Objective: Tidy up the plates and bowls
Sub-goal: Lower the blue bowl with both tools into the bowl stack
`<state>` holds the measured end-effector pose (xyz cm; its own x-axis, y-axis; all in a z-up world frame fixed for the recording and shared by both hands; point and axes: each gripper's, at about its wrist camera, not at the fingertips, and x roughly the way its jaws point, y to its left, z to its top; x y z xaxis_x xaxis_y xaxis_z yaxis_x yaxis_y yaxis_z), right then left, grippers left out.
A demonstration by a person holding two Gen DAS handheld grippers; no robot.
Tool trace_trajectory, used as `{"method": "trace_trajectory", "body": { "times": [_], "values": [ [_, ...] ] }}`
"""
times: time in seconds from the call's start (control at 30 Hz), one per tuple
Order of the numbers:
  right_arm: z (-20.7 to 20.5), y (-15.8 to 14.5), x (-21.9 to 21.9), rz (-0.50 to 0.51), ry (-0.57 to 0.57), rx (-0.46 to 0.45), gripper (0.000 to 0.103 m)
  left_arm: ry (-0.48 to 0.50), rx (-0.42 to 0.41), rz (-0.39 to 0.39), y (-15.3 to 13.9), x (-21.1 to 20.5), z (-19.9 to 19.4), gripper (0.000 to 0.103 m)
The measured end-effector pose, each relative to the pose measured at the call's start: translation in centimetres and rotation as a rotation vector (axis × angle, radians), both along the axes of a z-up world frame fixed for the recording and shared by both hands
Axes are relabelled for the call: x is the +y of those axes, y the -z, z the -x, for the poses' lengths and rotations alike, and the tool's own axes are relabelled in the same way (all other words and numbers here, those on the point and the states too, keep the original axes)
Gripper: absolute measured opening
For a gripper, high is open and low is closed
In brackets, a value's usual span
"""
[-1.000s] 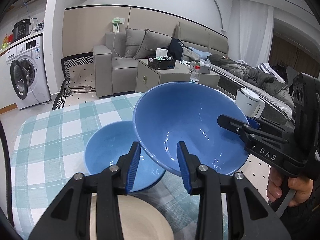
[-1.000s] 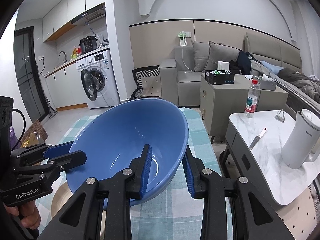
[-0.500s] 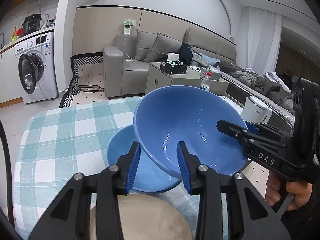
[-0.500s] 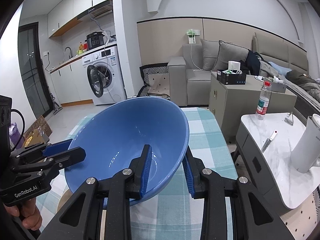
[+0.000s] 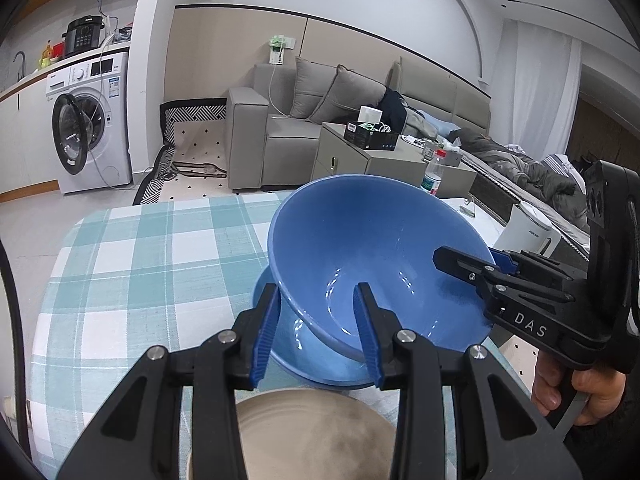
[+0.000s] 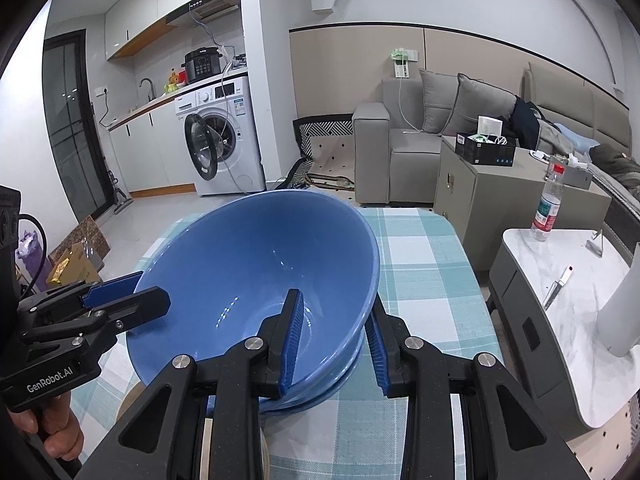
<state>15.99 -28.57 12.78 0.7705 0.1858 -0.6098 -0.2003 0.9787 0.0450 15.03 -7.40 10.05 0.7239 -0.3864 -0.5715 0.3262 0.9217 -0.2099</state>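
A large blue bowl (image 5: 380, 256) (image 6: 256, 272) hangs tilted above the checked table (image 5: 140, 264). My left gripper (image 5: 316, 296) is shut on the bowl's near rim, one finger inside and one outside. My right gripper (image 6: 334, 308) is shut on the opposite rim the same way; it shows at the right of the left wrist view (image 5: 468, 260). The left gripper (image 6: 120, 296) appears at the left of the right wrist view. A second blue bowl (image 5: 320, 372) (image 6: 320, 396) stands on the table right below the held one, mostly hidden. A beige plate (image 5: 312, 432) lies nearest me.
To the right of the table stands a marble-topped side table (image 6: 560, 320) with a white kettle (image 5: 528, 232), a water bottle (image 6: 548, 208) and a knife (image 6: 558, 286). A grey sofa (image 5: 280, 132) and a washing machine (image 5: 88, 120) stand beyond the table's far edge.
Both grippers have carried the held bowl sideways and slightly down. The lower bowl, earlier showing to its left, now sits almost wholly beneath it. Both grips are unchanged.
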Motion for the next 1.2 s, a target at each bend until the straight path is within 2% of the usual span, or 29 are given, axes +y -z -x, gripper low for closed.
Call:
{"method": "trace_trajectory", "body": {
  "times": [0.8, 1.2],
  "values": [
    [-2.7, 4.2, 1.5, 0.072, -0.014, 0.092, 0.032, -0.027, 0.064, -0.034, 3.0, 0.2, -2.0, 0.036],
    [-3.4, 5.7, 1.4, 0.097, -0.011, 0.117, 0.032, -0.033, 0.081, -0.079, 4.2, -0.5, -2.6, 0.036]
  ]
}}
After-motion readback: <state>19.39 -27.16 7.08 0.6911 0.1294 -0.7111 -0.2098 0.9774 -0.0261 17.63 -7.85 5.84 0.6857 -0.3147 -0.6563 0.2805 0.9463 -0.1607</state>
